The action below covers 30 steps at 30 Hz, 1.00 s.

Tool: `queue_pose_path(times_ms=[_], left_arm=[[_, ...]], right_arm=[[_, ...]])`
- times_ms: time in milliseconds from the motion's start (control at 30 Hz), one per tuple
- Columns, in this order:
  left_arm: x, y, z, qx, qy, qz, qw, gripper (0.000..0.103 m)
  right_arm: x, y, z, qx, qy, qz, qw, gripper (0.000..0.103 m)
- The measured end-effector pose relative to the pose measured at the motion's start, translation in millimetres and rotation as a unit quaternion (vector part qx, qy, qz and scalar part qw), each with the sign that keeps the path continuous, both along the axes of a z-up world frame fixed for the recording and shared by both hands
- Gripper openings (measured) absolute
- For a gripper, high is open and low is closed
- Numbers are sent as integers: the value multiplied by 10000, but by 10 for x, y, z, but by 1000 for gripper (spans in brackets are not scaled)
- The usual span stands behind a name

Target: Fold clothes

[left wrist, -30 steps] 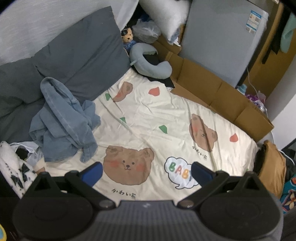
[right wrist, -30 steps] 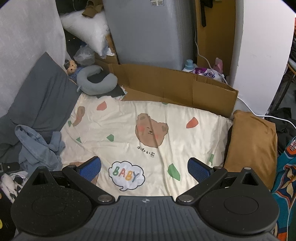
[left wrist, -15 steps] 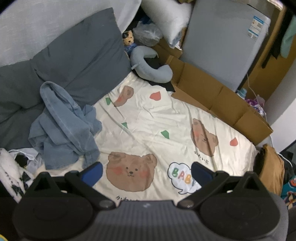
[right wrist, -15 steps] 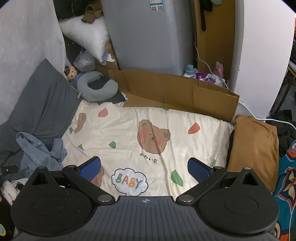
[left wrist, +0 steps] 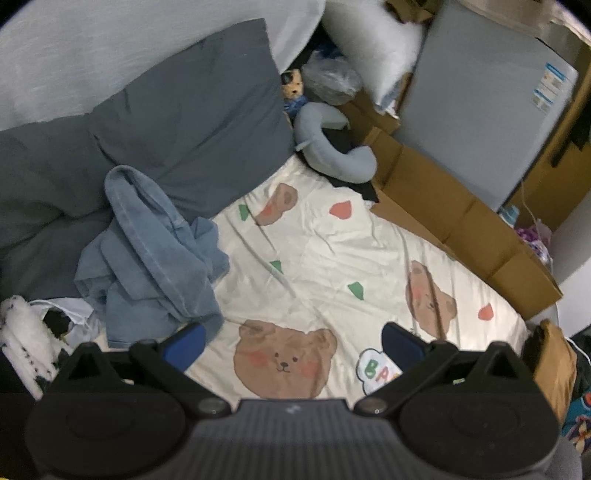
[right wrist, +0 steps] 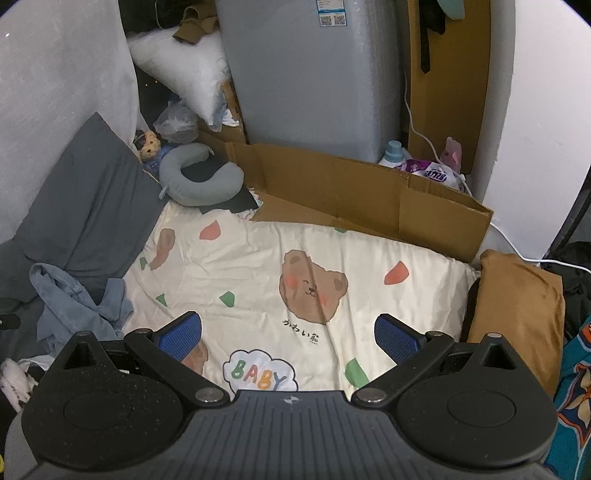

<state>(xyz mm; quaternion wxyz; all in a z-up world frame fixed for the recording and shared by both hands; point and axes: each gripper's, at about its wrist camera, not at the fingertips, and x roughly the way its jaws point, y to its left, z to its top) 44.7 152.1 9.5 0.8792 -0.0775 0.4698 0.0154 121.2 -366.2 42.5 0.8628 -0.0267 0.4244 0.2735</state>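
Crumpled, the blue garment [left wrist: 155,258] lies on the bed's left edge, half on the bear-print sheet [left wrist: 325,251] and half on the grey pillows [left wrist: 184,122]. Left gripper [left wrist: 291,343] and right gripper [right wrist: 288,336] hover above the sheet, jaws spread wide and holding nothing. Neck pillow [right wrist: 199,181], cardboard [right wrist: 351,192] and a brown cushion [right wrist: 517,295] ring the sheet.

Bed sheet [right wrist: 258,266]: "BABY" in multicoloured letters inside a white cloud [right wrist: 260,371], small Japanese script [right wrist: 301,330] under a bear, too small to read surely; grey appliance [right wrist: 306,74]: blue-white sticker [right wrist: 332,13] with QR codes, print illegible.
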Motion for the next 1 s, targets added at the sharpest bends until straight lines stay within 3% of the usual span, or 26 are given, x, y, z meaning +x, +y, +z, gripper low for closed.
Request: queue_pose_path(times_ms=[700, 1000], left_arm=[[448, 474, -299, 48, 16, 575, 9983, 99], [624, 633, -591, 87, 63, 695, 9975, 96]], right_arm=[[431, 517, -215, 11, 41, 351, 9994, 102], [650, 735, -413, -95, 58, 539, 9985, 101]])
